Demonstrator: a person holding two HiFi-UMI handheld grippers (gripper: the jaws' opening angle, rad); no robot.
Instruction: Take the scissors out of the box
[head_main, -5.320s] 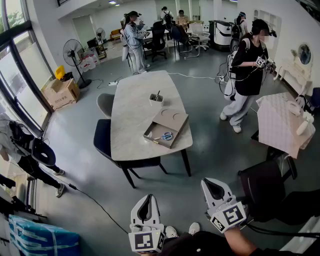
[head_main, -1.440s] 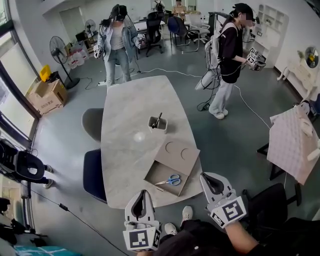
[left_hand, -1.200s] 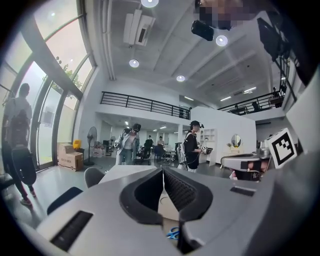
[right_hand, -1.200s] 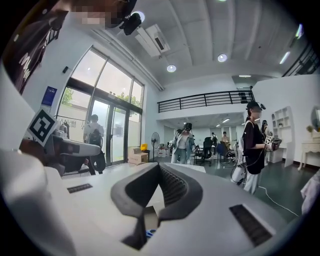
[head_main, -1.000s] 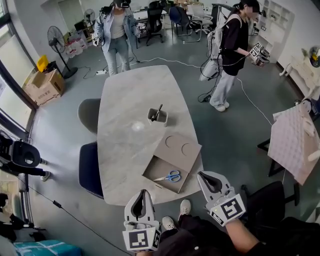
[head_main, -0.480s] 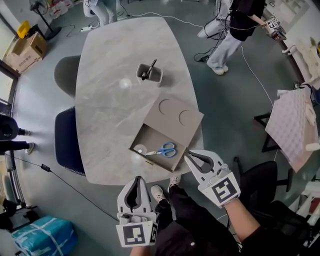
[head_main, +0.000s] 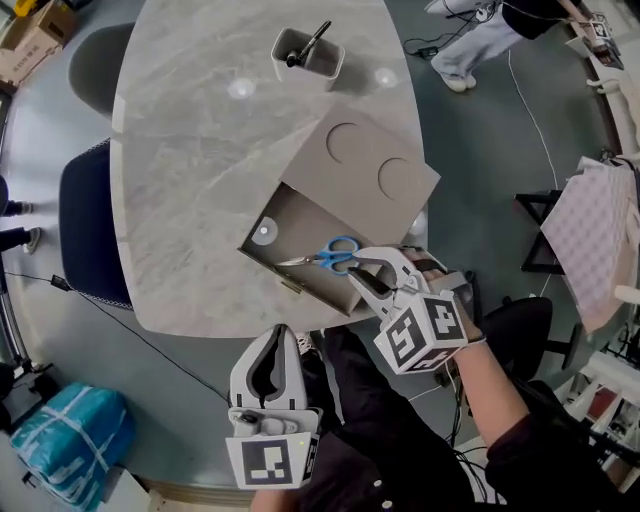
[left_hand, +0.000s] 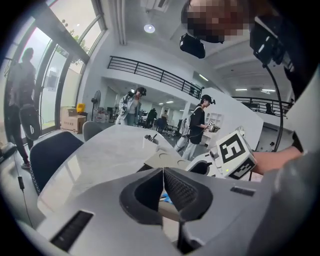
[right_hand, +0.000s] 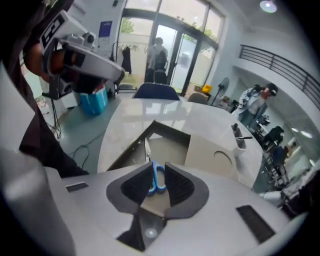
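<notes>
- Now the scissors (head_main: 325, 258), which have blue handles, lie inside the open box (head_main: 285, 222), close to the side nearest the person.
- The box rests on the marble desk (head_main: 180, 150), and its flat cover (head_main: 370, 170) with two round marks lies against its far side.
- The right gripper (head_main: 372, 270) hangs just above the handles. Its jaws are opening, and the handles show in the gap between them, not pinched.
- The left gripper (head_main: 277, 345) is beyond the desk edge, near the person's body, with its jaws pressed together and nothing between them.
- A small holder (head_main: 308, 52) stands at the far end of the desk.
</notes>
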